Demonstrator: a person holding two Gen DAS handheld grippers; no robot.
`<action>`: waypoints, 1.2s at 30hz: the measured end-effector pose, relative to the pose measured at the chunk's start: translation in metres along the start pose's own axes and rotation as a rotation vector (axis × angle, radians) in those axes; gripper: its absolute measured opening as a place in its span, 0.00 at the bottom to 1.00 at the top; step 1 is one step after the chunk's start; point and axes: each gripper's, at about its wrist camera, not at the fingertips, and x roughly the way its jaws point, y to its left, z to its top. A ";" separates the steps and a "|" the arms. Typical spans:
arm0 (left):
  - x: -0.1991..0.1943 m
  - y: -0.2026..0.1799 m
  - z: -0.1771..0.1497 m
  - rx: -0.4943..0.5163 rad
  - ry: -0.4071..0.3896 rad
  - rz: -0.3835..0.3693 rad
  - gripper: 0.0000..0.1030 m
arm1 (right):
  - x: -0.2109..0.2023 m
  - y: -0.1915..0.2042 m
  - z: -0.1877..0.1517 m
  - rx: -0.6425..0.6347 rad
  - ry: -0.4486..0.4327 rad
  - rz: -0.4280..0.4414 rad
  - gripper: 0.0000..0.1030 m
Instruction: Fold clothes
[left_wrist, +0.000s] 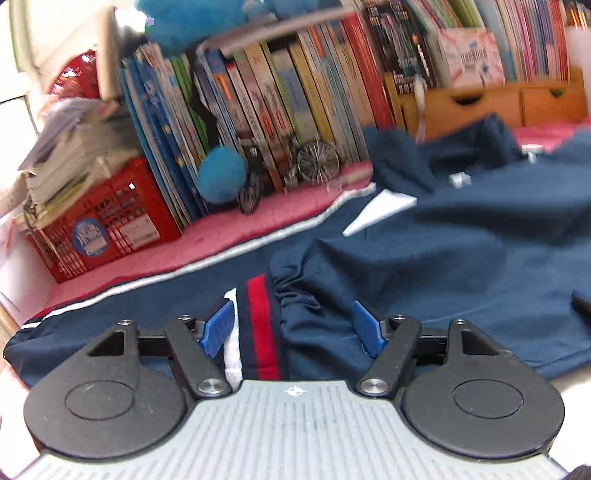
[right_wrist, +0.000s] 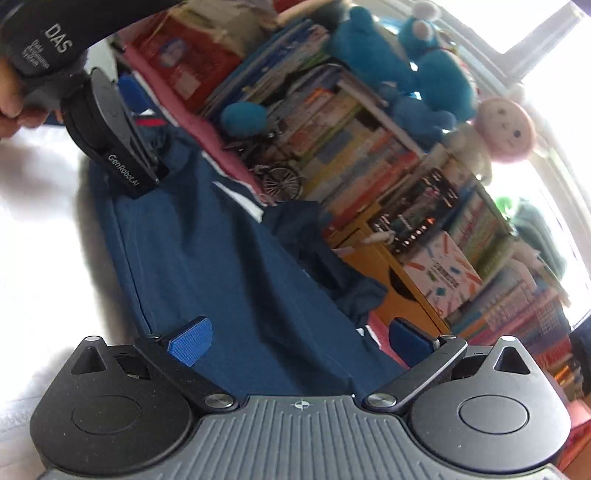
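A navy garment (left_wrist: 424, 251) with white piping lies spread on a pink mat (left_wrist: 229, 232). Its sleeve cuff (left_wrist: 260, 321), striped red and white, lies between the blue pads (left_wrist: 218, 326) of my left gripper (left_wrist: 293, 326). The jaws stand apart and do not visibly pinch the cuff. In the right wrist view the same garment (right_wrist: 229, 280) stretches away under my right gripper (right_wrist: 301, 341), which is wide open with nothing held between its pads (right_wrist: 190, 341). The left gripper's housing (right_wrist: 110, 147) shows at the far end of the cloth, held by a person's hand (right_wrist: 11, 107).
A packed row of books (left_wrist: 277, 99) lines the back edge, with a red crate (left_wrist: 107, 225) of papers on the left. A small model bicycle (left_wrist: 291, 170), blue plush toys (right_wrist: 428, 66) and wooden drawers (left_wrist: 491, 103) are nearby. A white surface (right_wrist: 44, 240) borders the garment.
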 end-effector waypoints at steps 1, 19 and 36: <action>0.002 0.004 -0.001 -0.006 0.006 -0.015 0.70 | 0.002 -0.007 -0.004 0.038 0.013 0.004 1.00; 0.020 0.041 0.000 -0.230 0.089 -0.201 0.89 | -0.016 -0.122 -0.083 0.218 0.266 -0.267 0.98; 0.021 0.041 0.001 -0.237 0.097 -0.199 0.93 | 0.090 -0.110 -0.044 0.757 0.316 0.111 1.00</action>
